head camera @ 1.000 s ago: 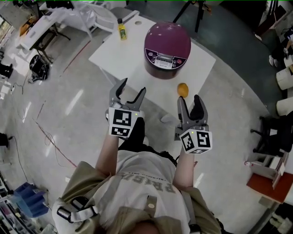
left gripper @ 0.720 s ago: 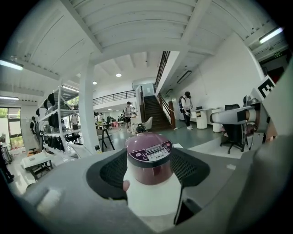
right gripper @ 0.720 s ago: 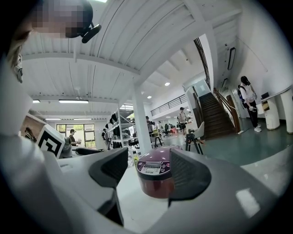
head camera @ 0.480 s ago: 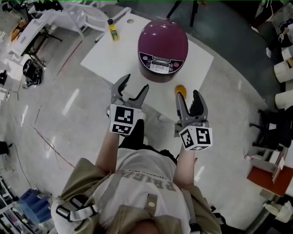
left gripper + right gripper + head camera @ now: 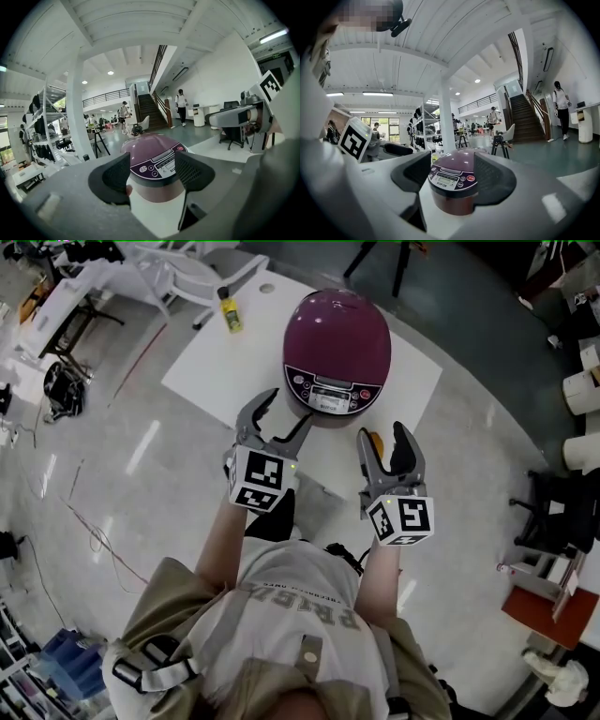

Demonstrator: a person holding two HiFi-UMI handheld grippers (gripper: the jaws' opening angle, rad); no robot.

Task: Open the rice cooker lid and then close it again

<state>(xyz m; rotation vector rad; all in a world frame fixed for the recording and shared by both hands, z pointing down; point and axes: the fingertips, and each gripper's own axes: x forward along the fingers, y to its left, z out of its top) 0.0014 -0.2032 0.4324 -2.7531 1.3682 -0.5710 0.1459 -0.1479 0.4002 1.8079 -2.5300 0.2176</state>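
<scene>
1. Purple rice cooker (image 5: 337,343) was seen with its lid down near the table's (image 5: 216,367) front edge.
2. The left gripper (image 5: 286,415), cooker at one o'clock, and right gripper (image 5: 383,439), cooker at eleven, had been brought nearer than a second before.
3. Both pairs of jaws were held apart and empty, and the lid was judged not yet touched.
</scene>
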